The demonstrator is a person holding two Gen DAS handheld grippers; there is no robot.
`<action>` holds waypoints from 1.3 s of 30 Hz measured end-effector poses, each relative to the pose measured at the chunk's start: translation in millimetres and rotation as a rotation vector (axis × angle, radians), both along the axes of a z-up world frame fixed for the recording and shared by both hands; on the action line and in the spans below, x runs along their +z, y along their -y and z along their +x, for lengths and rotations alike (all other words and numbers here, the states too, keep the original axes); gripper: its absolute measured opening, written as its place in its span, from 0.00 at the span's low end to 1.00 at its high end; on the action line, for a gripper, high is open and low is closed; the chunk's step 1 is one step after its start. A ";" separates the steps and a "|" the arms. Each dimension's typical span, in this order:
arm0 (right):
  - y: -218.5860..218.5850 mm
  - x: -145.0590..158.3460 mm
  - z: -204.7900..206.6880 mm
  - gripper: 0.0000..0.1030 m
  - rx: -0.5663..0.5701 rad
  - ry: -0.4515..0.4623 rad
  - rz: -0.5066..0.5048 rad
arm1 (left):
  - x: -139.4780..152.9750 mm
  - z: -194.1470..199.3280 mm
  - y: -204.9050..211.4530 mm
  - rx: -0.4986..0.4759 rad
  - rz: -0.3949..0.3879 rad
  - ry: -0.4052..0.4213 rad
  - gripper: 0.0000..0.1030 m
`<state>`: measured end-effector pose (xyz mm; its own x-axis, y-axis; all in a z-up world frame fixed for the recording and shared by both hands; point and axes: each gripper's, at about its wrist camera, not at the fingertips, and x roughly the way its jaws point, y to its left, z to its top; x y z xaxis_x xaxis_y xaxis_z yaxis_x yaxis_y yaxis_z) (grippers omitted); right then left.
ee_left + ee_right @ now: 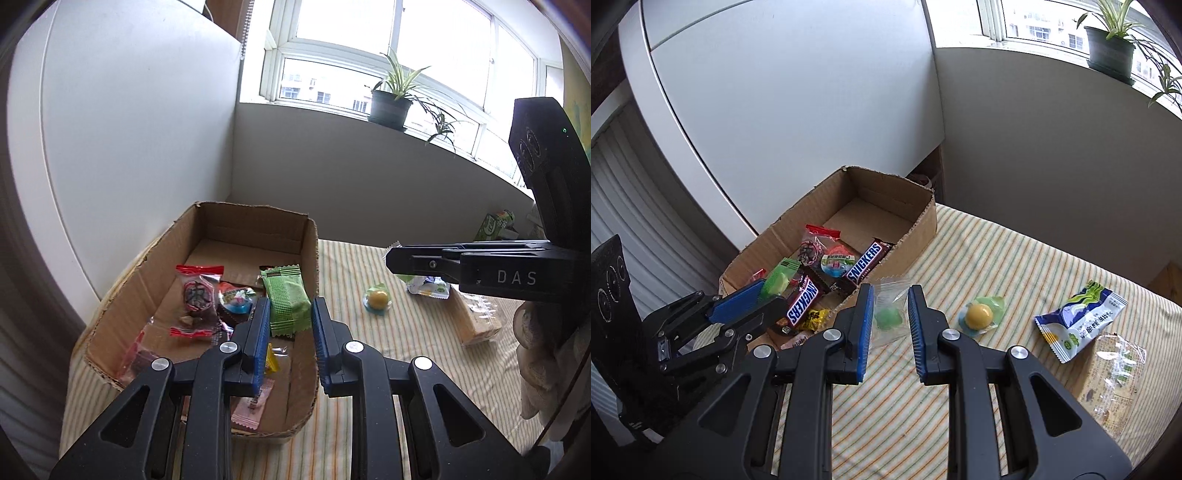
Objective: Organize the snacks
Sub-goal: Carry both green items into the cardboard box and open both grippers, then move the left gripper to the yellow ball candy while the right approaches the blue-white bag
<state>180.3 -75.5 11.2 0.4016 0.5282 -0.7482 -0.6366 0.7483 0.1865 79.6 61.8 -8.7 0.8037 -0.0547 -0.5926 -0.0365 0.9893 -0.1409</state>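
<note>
A cardboard box on the striped cloth holds several snacks: a green wafer pack, a red-ended clear bag, two Snickers bars, a round jelly cup. My left gripper is open over the box, with the green wafer pack lying in the box between its fingertips. My right gripper is open above a clear packet with a green candy beside the box.
On the cloth lie a yellow jelly cup, a blue-white packet and a clear-wrapped cracker pack. A white cabinet stands behind the box. A potted plant sits on the sill.
</note>
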 end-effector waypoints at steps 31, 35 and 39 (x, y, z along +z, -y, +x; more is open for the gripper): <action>-59.4 -13.4 1.6 0.49 0.037 -0.013 -0.019 | -12.9 1.6 -43.1 0.067 -0.014 -0.047 0.34; -52.5 -10.3 -0.3 0.49 0.026 -0.003 -0.023 | -11.7 1.5 -37.3 0.056 -0.014 -0.042 0.34; -42.2 -7.4 1.0 0.49 0.008 0.000 -0.025 | -9.5 1.8 -31.7 0.046 -0.016 -0.035 0.34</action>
<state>181.2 -33.3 3.9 0.3975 0.5122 -0.7614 -0.6427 0.7476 0.1674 81.4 93.4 -18.2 0.7841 -0.0275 -0.6200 -0.0877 0.9841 -0.1545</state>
